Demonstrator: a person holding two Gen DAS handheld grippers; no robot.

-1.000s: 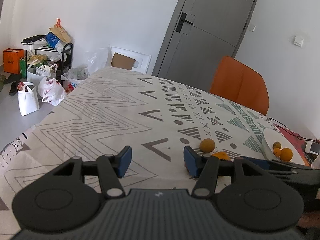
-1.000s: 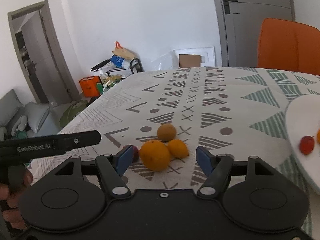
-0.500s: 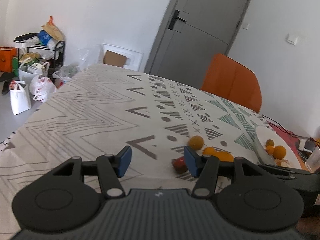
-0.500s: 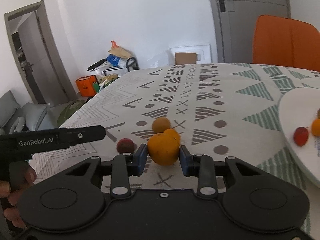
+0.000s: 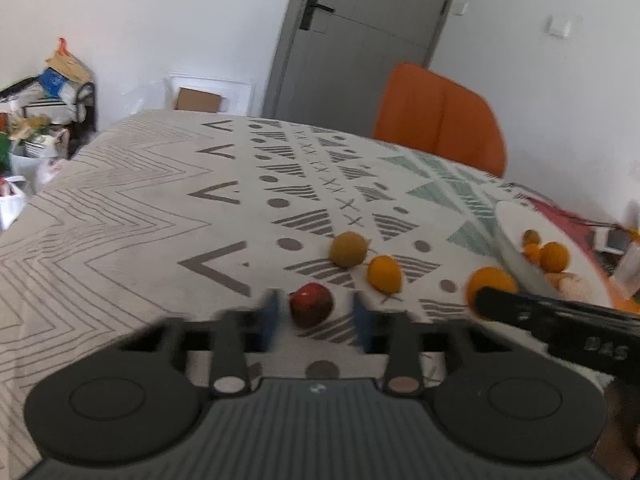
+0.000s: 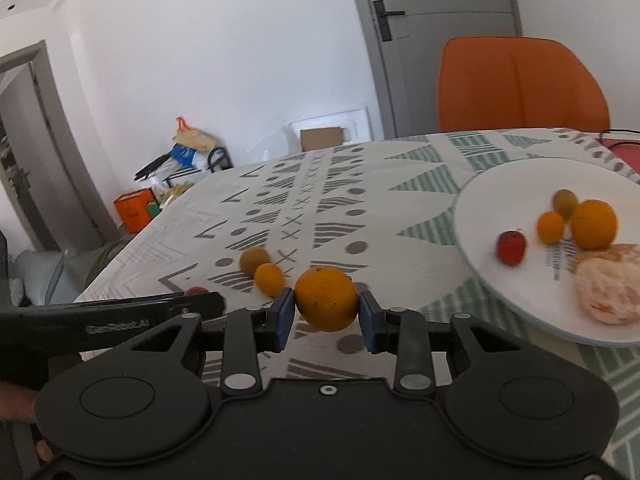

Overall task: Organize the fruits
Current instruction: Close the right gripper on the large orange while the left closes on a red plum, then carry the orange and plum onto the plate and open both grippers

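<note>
Left wrist view, bottom centre: left tool (image 5: 314,316), blue pads blurred, clamped in on the small red round fruit (image 5: 311,305), one pad on each side. Exact pad contact is too smeared to see, but I read it as gripping. The fruit sits on the patterned-cloth table (image 5: 120,220), low centre of the frame.

Right wrist view, bottom centre: right tool (image 6: 326,312) is clenched on the large round orange (image 6: 326,298), pads on its left and right flanks at about the widest part. The orange looks slightly off the cloth.

Handling, as a judgement: the orange is firm with dimpled, grippy peel and some weight, and the grip across the middle is right. The red fruit is light and smooth-skinned and could squirt out or bruise, so take it at the equator with a gentle squeeze.

Just beyond, mid-frame, loose on the table: a small orange oval fruit (image 5: 385,274) and a dull yellow-brown round fruit (image 5: 348,249), near each other.

Right edge of the right wrist view: white round plate (image 6: 480,208) already holding a red fruit, small and large oranges, and peeled citrus segments (image 6: 608,292).

Far, upper right: orange padded chair (image 5: 440,120) behind the table.
</note>
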